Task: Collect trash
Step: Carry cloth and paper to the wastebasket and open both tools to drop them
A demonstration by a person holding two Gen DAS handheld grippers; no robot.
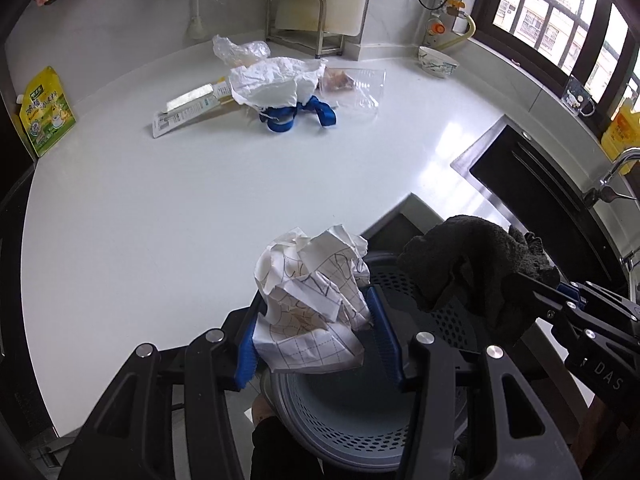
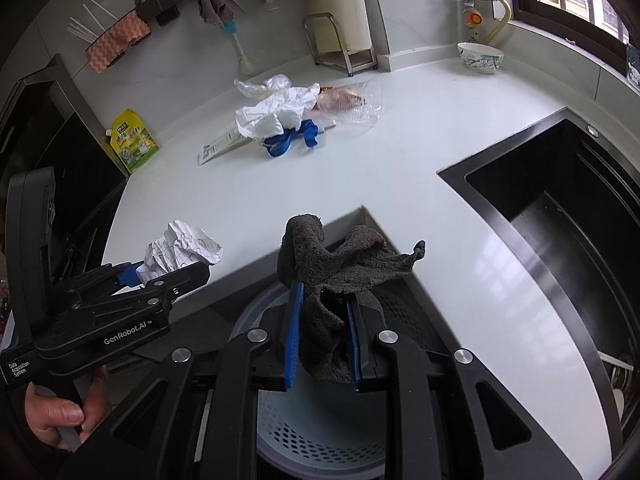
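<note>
- Left gripper (image 1: 316,332): jaws clamped on crumpled grid paper (image 1: 316,300), over the perforated bin (image 1: 344,432).
- Right gripper (image 2: 324,336): jaws pinching a dark cloth (image 2: 336,276) above that bin.
- More trash (image 1: 276,84) sits far back on the table (image 1: 160,208).

Left wrist view: mounted behind the left gripper (image 1: 316,332), facing steeply down and forward over a perforated bin (image 1: 360,420), close beneath, and out across the white counter (image 1: 140,208). Right wrist view: mounted behind the right gripper (image 2: 324,340), same downward tilt, set further right, taking in the black sink (image 2: 560,240). Both views share the bin (image 2: 320,440), the counter (image 2: 280,184), the far trash pile (image 1: 280,88) (image 2: 280,116), and each other's gripper.
</note>
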